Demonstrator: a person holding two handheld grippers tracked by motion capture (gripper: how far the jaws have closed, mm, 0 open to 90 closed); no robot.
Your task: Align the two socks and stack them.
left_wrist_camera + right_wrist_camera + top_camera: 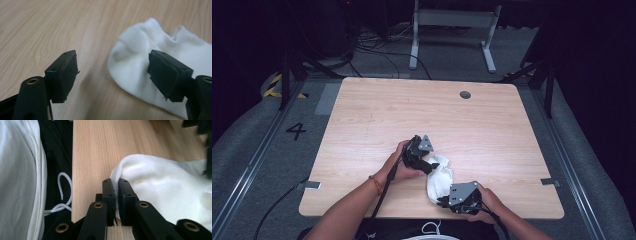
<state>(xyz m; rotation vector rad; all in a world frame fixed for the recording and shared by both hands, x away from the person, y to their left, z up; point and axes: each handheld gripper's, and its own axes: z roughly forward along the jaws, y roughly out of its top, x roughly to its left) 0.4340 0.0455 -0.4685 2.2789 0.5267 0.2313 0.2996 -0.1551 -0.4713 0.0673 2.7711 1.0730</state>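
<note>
A white sock (439, 177) lies crumpled on the wooden table (412, 115), near its front edge. My left gripper (432, 165) hovers at the sock's far left end with its jaws open. In the left gripper view the sock (150, 62) lies ahead, its rounded edge between the spread jaws of the left gripper (113, 70), and one pad (163, 72) is over the fabric. My right gripper (443, 201) is at the sock's near end. In the right gripper view the right gripper (116, 187) is shut on a fold of the sock (162, 185).
The table's front edge (73, 170) runs just beside the right gripper, with the person's white garment (20, 170) and a white cord (63, 192) past it. A round grommet (465, 94) sits at the far side. A grey metal frame (452, 20) stands beyond the table.
</note>
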